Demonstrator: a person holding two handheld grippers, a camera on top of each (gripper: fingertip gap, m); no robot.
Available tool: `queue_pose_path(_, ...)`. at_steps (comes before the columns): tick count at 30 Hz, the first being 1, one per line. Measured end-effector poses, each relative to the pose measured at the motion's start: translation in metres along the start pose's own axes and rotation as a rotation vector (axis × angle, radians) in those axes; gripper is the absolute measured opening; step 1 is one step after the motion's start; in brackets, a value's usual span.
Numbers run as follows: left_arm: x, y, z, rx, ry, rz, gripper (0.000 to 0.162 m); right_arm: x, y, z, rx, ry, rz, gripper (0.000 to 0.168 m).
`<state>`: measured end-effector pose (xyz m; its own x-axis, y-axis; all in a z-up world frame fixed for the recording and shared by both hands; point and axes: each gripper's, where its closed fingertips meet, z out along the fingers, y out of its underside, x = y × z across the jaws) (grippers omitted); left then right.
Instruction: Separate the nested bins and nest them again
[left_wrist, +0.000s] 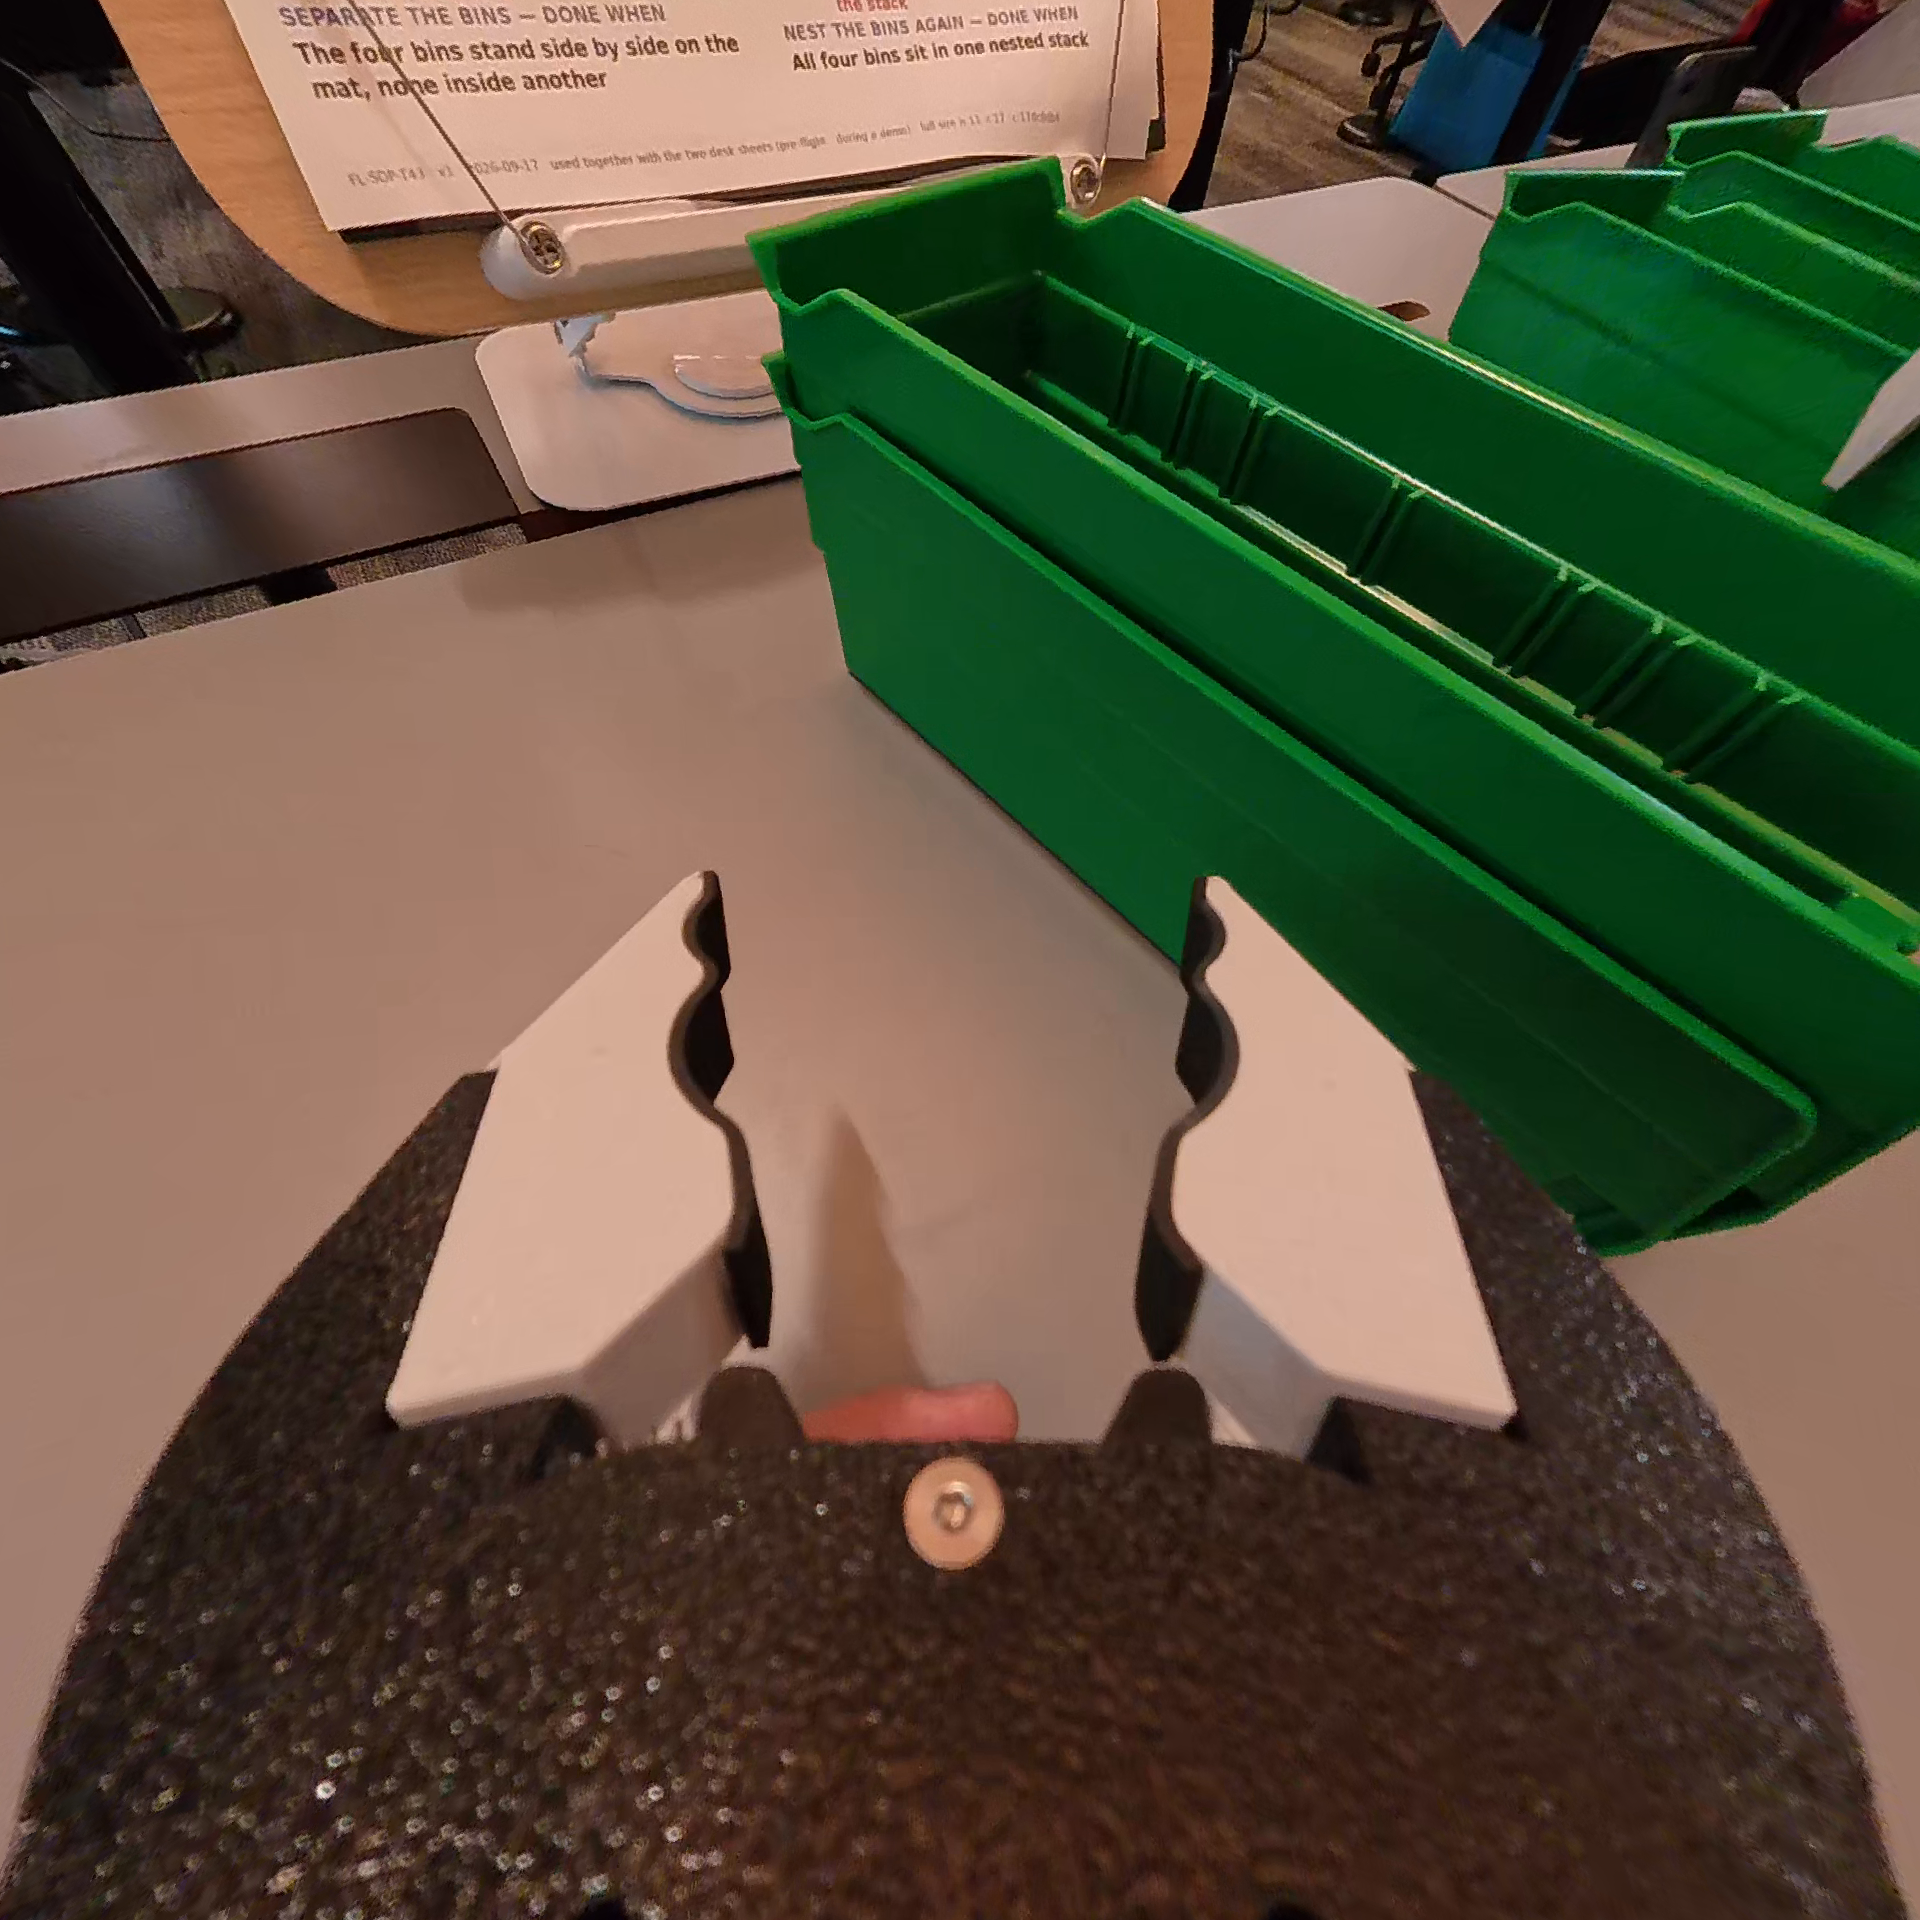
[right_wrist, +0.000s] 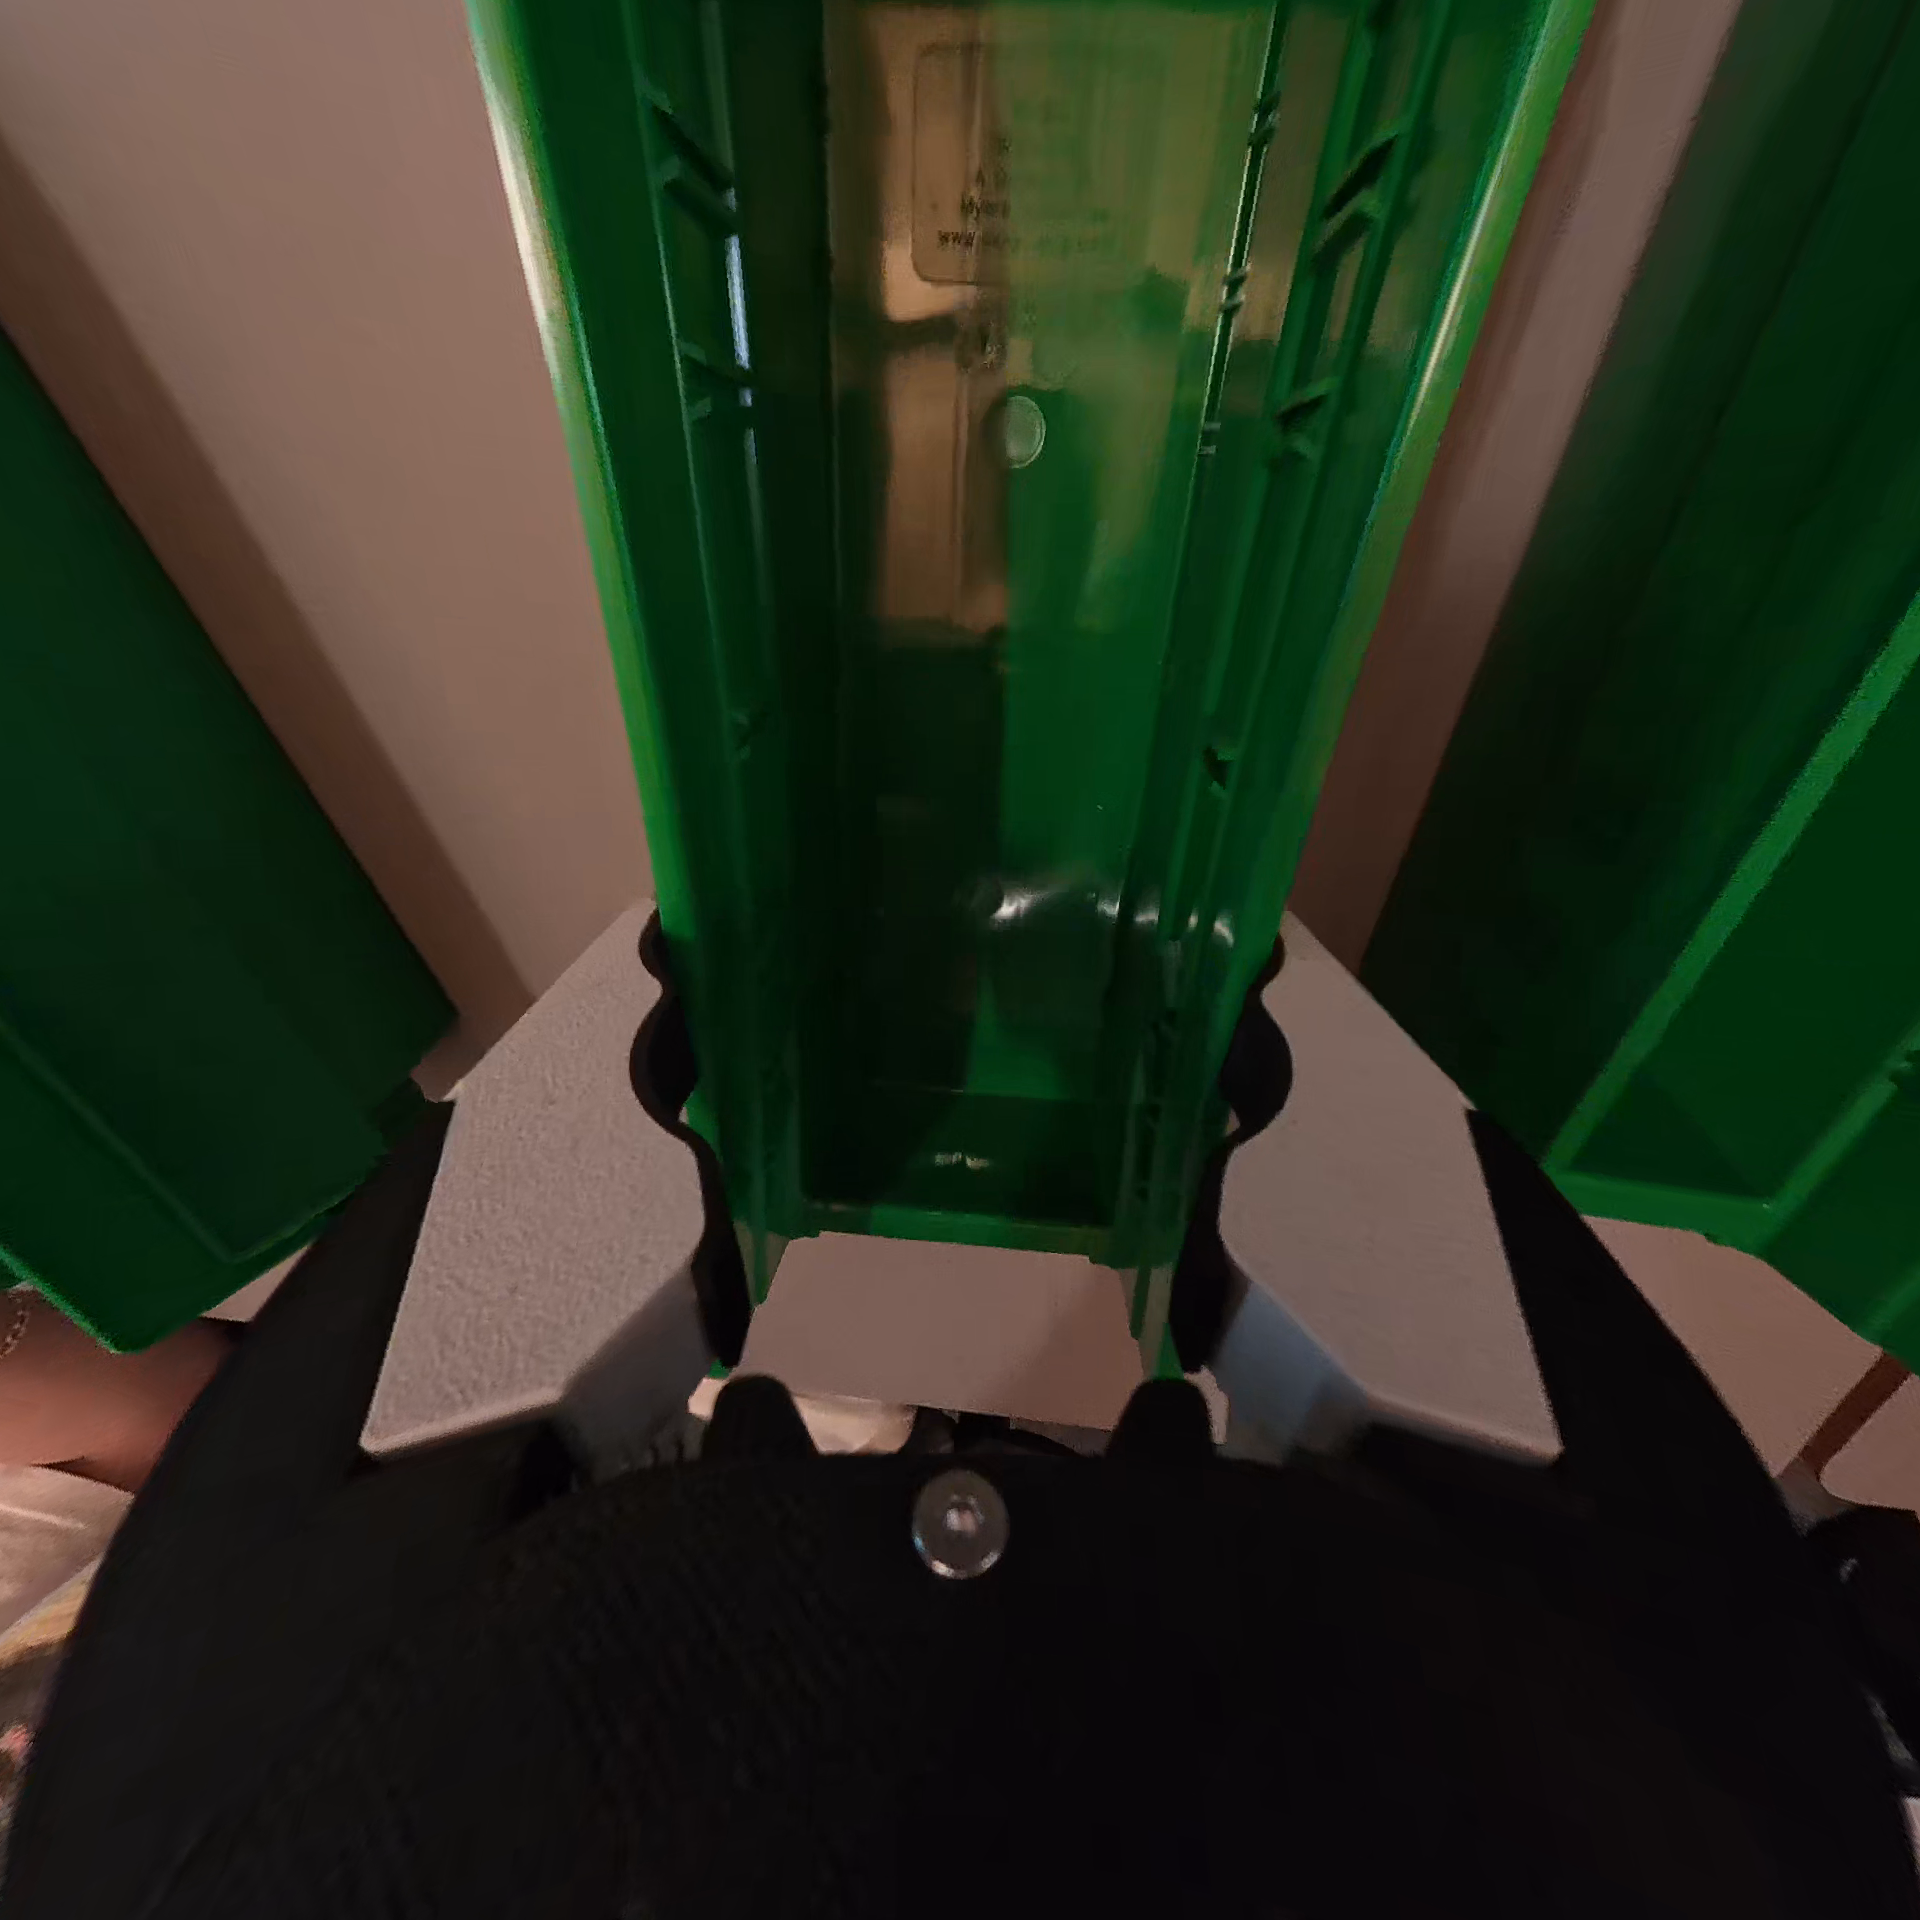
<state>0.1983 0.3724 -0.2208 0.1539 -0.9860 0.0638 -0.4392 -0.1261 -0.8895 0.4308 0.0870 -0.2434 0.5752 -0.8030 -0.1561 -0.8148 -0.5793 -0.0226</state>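
Your right gripper (right_wrist: 951, 1132) squeezes the end of a long green plastic bin (right_wrist: 997, 582), between two other bins. Your left gripper (left_wrist: 956, 1101) is wide open beside the nested green bins (left_wrist: 1299, 665). Next, lift it straight into that stack, I think.

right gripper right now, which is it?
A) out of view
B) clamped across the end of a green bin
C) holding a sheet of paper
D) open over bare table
B: in the right wrist view the right gripper has a finger against each long wall at the near end of the narrow green bin, nothing else between them.
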Motion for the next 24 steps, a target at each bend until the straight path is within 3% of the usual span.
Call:
queue_pose_path(5,0.000,0.001,0.001,-0.003,0.000,-0.001,0.086,0.002,-0.008,0.000,0.007,0.041,-0.037,0.119)
queue_pose_path(13,0.000,0.002,0.003,-0.010,0.005,-0.006,0.086,-0.004,-0.046,-0.018,0.111,0.015,-0.032,0.115)
queue_pose_path(18,0.005,0.003,0.004,-0.010,0.021,-0.006,0.086,0.004,-0.047,-0.004,0.042,0.062,-0.033,0.124)
queue_pose_path(21,0.007,0.005,0.005,-0.017,0.035,-0.009,0.086,0.000,-0.044,0.004,-0.016,0.027,-0.010,0.119)
queue_pose_path(24,0.005,0.006,0.006,-0.022,0.034,-0.013,0.086,-0.003,-0.046,0.002,-0.033,0.015,-0.002,0.103)
